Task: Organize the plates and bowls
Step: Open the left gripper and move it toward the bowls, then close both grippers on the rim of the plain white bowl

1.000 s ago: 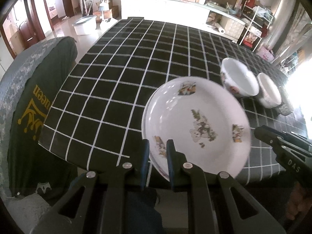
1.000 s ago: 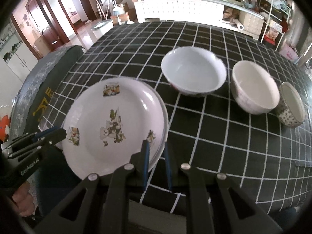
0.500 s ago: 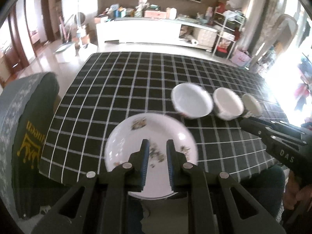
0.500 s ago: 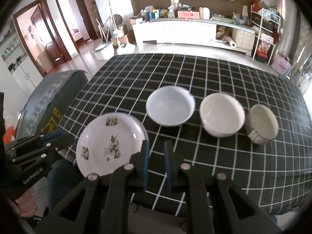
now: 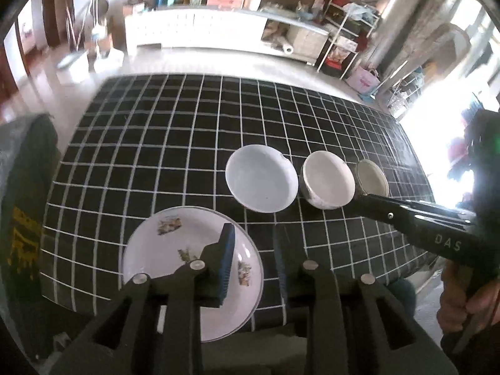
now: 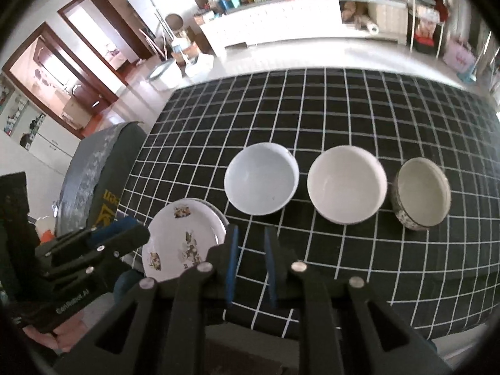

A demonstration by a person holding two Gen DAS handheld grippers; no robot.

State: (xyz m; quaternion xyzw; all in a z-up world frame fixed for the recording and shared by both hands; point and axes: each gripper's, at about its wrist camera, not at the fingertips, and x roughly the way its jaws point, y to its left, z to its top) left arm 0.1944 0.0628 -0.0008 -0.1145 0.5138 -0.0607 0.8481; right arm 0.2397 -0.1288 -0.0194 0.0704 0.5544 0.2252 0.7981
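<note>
A white plate with cartoon prints lies at the near left edge of the black checked table, with a second plate's rim showing under it. Three bowls stand in a row to its right: a pale blue bowl, a white bowl and a small patterned bowl. My left gripper is open and empty above the plate's right side. My right gripper is open and empty, above the table edge right of the plate.
A chair with a dark cloth draped on it stands left of the table. A white cabinet with clutter and shelves line the far wall. Each gripper shows in the other's view.
Both grippers have pulled back and up from the plate, and their jaws have opened a little. The plate stays on the table near the left edge.
</note>
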